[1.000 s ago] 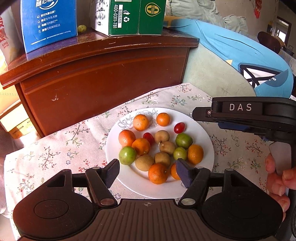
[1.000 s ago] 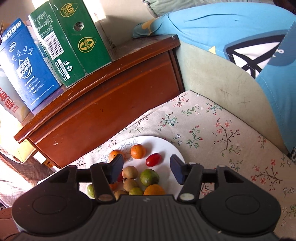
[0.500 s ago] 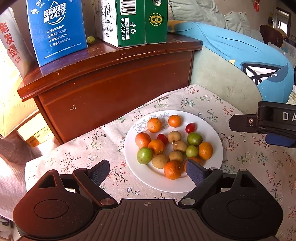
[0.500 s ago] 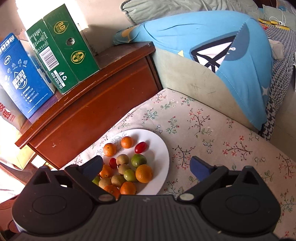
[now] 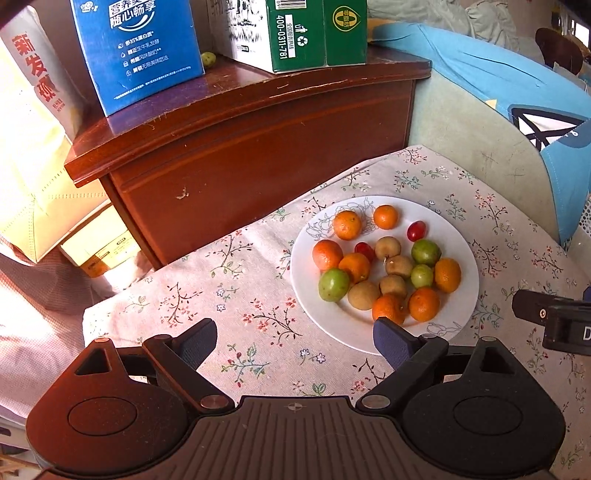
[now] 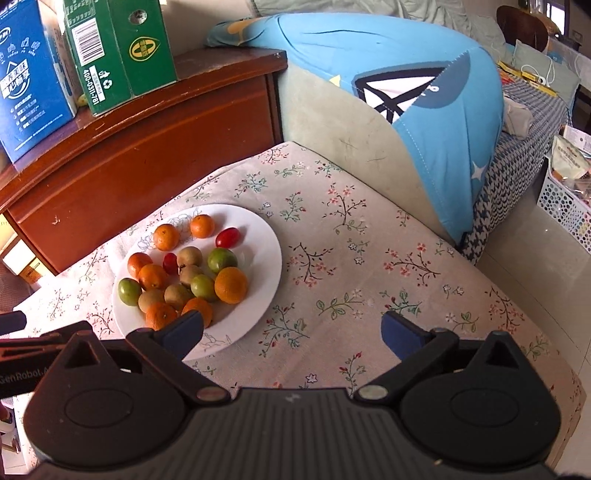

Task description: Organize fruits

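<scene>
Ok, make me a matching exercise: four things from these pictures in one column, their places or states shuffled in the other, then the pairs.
Column one:
1. oranges
2. blue carton
3. left gripper
4. plate

Column two:
A. open, holding nothing
B. on the flowered tablecloth
C. on the wooden cabinet
D. piled on the plate

Pairs: 1-D, 2-C, 3-A, 4-B

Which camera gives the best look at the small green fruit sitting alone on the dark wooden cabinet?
The left wrist view: the small green fruit sits clearly on the dark wooden cabinet between the blue carton and green carton. The right wrist view shows only a yellowish sliver between those cartons.
</scene>
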The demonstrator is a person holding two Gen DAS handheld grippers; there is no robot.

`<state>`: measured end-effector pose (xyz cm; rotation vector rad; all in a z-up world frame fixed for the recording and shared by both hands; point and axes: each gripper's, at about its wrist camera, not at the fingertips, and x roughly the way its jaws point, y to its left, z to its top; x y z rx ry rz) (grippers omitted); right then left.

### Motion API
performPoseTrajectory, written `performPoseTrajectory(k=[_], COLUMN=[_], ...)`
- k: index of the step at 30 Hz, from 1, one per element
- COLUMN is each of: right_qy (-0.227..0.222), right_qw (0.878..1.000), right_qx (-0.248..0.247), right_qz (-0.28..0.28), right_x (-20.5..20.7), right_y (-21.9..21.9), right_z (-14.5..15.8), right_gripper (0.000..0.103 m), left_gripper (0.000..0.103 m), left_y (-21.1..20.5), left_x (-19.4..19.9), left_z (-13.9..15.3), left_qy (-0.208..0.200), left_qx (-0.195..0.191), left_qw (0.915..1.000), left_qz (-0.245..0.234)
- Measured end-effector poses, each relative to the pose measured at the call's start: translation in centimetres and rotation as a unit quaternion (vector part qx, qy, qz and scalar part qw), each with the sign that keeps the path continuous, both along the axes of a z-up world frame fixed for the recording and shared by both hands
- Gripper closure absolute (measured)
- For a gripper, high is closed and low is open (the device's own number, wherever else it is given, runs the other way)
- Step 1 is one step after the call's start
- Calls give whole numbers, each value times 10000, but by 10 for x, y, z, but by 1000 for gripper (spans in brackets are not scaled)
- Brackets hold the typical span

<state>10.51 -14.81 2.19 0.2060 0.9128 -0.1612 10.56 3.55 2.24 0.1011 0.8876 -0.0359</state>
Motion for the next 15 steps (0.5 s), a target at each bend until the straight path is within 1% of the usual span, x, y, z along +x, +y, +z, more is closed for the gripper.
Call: performPoseTrajectory(k=[3,6,9,15], right_qy=[79,130,194,284], right_qw=[9999,9998,9997,9994], right_qx=[69,-35,-70,-112], right_qz=[79,142,162,175], right_x=[1,2,5,8], right_y=[4,9,12,15], right_z=[-2,-4,-7,-11], right_gripper=[1,1,1,1], left_gripper=[10,10,10,10], left_y=[3,3,5,3], left_x=[3,5,9,11], left_z=[-1,-3,-6,-10], left_qy=[66,87,170,242], left_qx=[-65,-20,-75,7], left_qw=[9999,9998,9994,9991], left_qz=[111,193,293,340])
